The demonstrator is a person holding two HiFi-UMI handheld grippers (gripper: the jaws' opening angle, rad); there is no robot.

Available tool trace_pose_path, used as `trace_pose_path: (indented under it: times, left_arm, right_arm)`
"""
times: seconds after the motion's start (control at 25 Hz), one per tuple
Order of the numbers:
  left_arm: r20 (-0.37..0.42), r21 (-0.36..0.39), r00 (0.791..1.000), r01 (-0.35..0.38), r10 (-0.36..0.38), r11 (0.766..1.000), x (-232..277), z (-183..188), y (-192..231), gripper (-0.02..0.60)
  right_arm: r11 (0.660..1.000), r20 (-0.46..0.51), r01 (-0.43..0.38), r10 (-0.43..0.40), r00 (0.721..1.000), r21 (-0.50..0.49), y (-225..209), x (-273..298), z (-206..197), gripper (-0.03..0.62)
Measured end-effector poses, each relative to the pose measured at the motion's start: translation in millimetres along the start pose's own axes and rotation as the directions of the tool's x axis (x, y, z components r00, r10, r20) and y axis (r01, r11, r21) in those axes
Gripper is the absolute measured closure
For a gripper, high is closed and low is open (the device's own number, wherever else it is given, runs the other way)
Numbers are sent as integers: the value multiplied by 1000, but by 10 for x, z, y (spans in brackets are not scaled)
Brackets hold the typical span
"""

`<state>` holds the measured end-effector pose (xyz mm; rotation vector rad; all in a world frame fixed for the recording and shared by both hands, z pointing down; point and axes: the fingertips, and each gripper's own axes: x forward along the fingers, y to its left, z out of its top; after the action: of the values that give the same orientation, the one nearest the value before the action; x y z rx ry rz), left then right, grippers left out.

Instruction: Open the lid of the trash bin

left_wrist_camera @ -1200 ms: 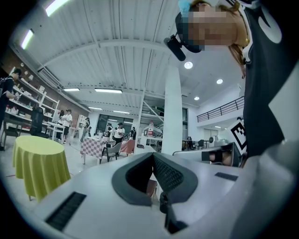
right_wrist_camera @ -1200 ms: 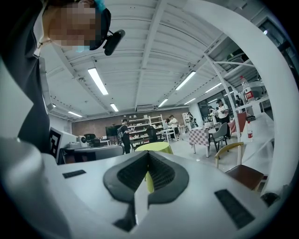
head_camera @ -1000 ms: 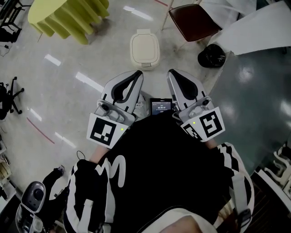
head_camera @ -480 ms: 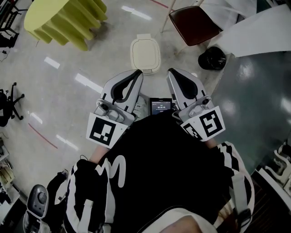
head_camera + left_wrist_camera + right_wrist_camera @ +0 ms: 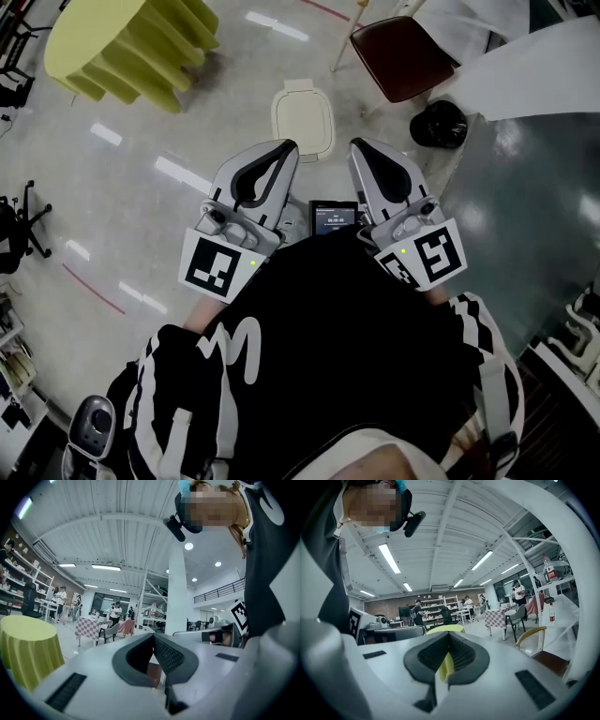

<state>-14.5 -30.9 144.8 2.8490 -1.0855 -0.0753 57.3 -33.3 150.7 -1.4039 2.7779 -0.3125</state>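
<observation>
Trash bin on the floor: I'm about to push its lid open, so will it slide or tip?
The trash bin looks small, cream and plastic, so probably light. On the glossy floor it may slide when pushed. Its closed lid looks flat and rigid, unlikely to flex.

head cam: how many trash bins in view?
1: the cream bin, lid down, top centre of the head view. The black lump to its right, beside the chair, could be a bag or a second bin; cannot tell.
</observation>
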Motion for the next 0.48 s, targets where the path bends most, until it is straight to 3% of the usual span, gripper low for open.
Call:
trace_pose_path:
  times: [0.48]
  left_arm:
    - [-13, -8, 999, 36, -36, 999, 152, 7, 410, 574]
  right_arm:
    - [1000, 3, 31, -31, 1000, -7, -106, 424, 58, 591]
